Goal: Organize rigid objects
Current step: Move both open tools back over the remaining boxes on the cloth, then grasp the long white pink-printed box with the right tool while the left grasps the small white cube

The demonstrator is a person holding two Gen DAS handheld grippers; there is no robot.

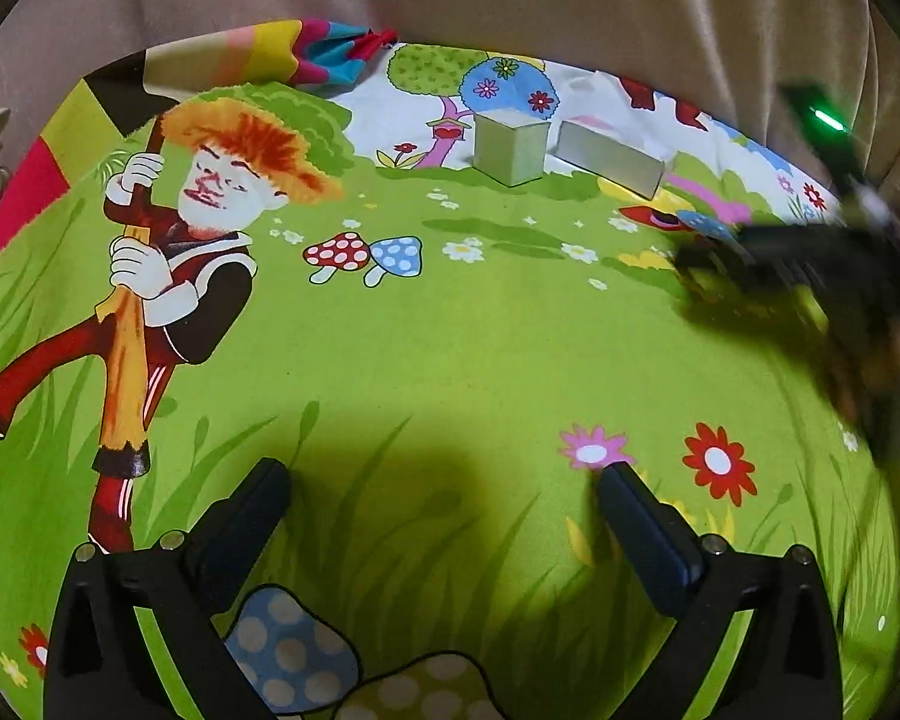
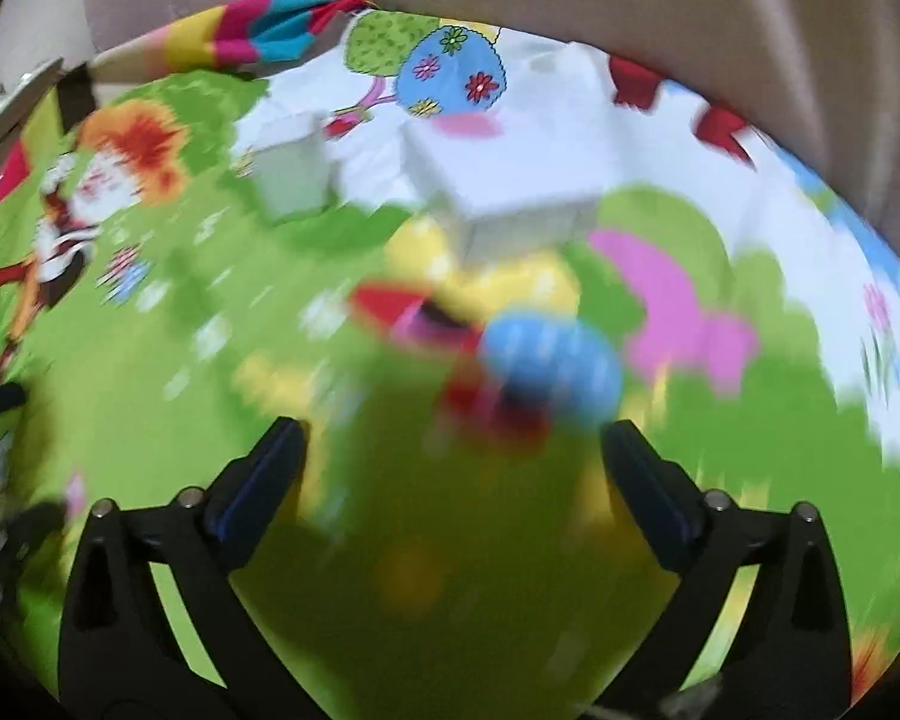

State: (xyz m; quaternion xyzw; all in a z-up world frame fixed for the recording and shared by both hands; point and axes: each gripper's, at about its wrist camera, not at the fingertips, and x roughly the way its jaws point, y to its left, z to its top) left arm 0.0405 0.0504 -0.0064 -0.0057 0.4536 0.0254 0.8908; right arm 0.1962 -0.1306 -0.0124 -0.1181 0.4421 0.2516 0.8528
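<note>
Jaws wide and empty on the left gripper [image 1: 444, 480], low over the green cartoon-printed cloth [image 1: 450, 348]. Jaws equally wide, nothing between, on the right gripper [image 2: 453, 441], smeared by motion. Ahead of it, near the cloth's far edge: a flat white box [image 2: 510, 192], and just left, close but apart, a taller pale box [image 2: 291, 177]. Judged an approach, no grasp yet. Next: steadying, squaring to the flat box, straddling it, then closing.

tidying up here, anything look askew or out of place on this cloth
Nothing is spilled or broken. Two pale boxes sit at the far side of the cartoon cloth: the cube-shaped box stands square, while the long box beside it lies angled away, not lined up. Both grippers' jaws are open and empty.
</note>
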